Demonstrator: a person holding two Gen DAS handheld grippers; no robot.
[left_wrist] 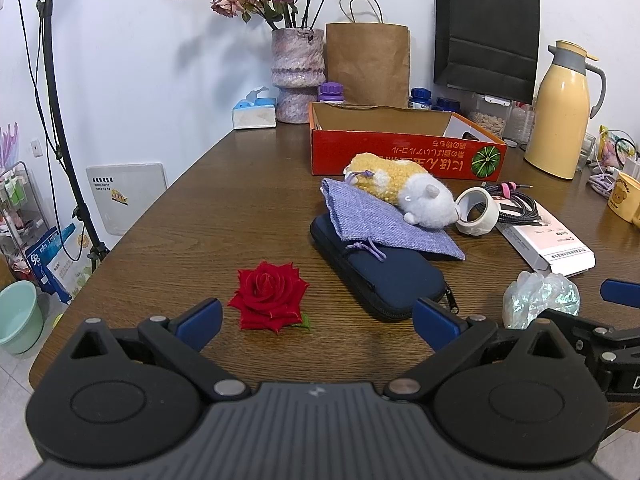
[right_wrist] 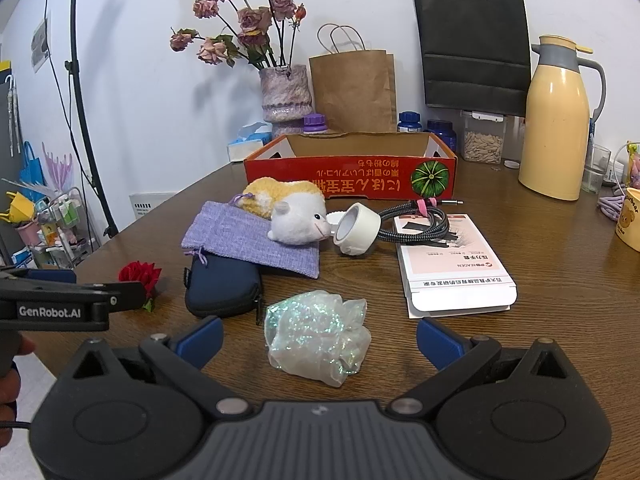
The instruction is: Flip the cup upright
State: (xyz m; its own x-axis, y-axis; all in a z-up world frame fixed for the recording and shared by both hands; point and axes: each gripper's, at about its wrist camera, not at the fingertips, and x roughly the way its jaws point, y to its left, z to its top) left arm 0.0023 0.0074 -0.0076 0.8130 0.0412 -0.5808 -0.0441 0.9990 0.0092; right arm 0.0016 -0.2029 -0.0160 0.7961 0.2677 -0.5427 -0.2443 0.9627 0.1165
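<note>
Left gripper (left_wrist: 318, 324): jaws wide, nothing between them, low over the wooden table (left_wrist: 224, 216); red rose (left_wrist: 269, 297) just ahead of its left finger. Right gripper (right_wrist: 320, 340): jaws wide, empty, crumpled iridescent wrap (right_wrist: 318, 336) lying between the blue fingertips (right_wrist: 200, 338). Beyond: navy zip case (right_wrist: 222, 290) under a purple pouch (right_wrist: 248, 236), plush hamster (right_wrist: 296, 210) on top. White cup (right_wrist: 356, 228) lies on its side, mouth toward the hamster, touching a coiled cable (right_wrist: 420, 222).

I see a brown wood table (right_wrist: 540, 280): red rose (right_wrist: 140, 273) near left, navy pouch (right_wrist: 222, 288), iridescent crumpled wrap (right_wrist: 318, 336) nearest, white cup (right_wrist: 356, 228) on its side mid-table, white carton (right_wrist: 452, 264) right, red box (right_wrist: 352, 174) far, yellow jug (right_wrist: 556, 128) far right.
</note>
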